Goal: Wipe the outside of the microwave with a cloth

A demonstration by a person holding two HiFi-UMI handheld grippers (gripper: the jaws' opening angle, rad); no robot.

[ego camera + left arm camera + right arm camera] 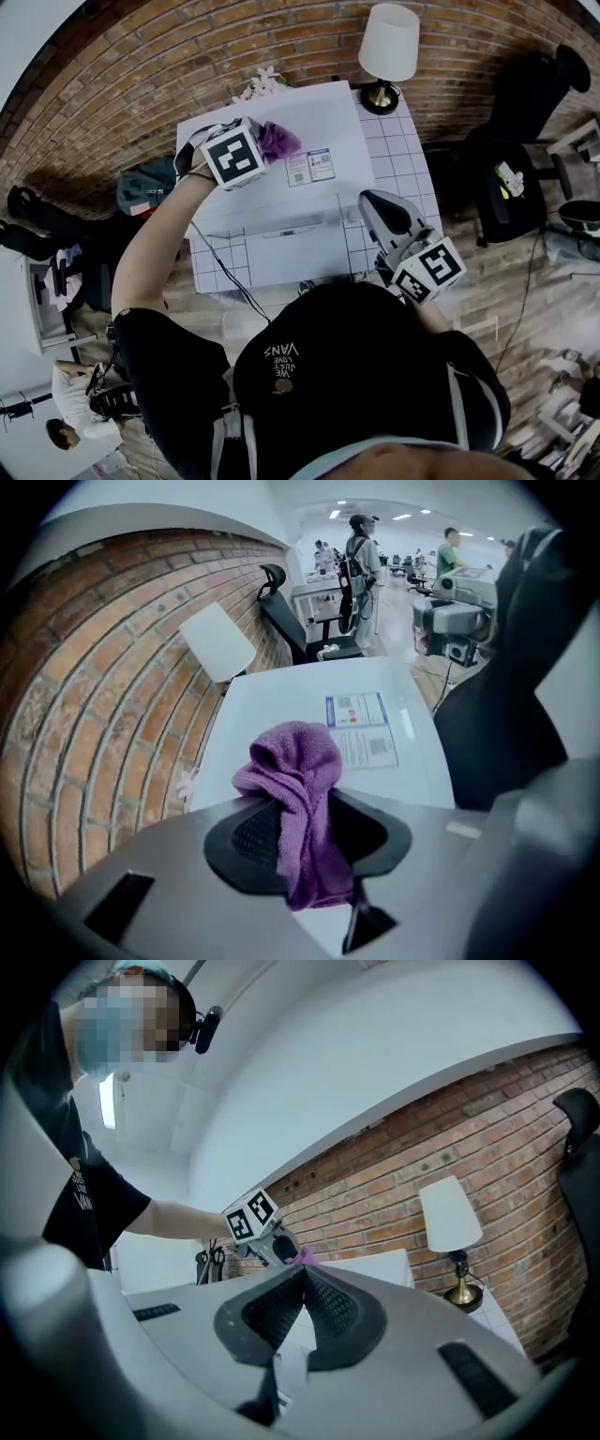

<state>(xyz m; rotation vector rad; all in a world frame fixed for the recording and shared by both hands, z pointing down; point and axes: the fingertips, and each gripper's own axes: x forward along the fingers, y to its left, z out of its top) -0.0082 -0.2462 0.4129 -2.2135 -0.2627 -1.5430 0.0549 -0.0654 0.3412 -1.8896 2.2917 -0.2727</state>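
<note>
In the head view, a white microwave [281, 202] stands on a white tiled table [398, 155] against a brick wall [141, 66], with a lamp [388, 47] at the back right. The left gripper [261, 146] reaches over the microwave's top near its back left corner and holds a purple cloth [278, 141]. The right gripper [377, 208] hangs beside the microwave's right front corner.

In the left gripper view, the left gripper [309, 838] has its jaws clamped on the cloth [292, 766], which bunches up above them. The white top panel [281, 705] lies beyond, with a printed label [361, 728].

In the right gripper view, the right gripper [302, 1309] has its jaws pressed together with nothing between them. It looks towards the cloth [305, 1257] at the far gripper.

Judging by this, the top panel is the part in hand. No wiped patch shows, so how much of it is done cannot be told. The door and both sides look left to do.
</note>
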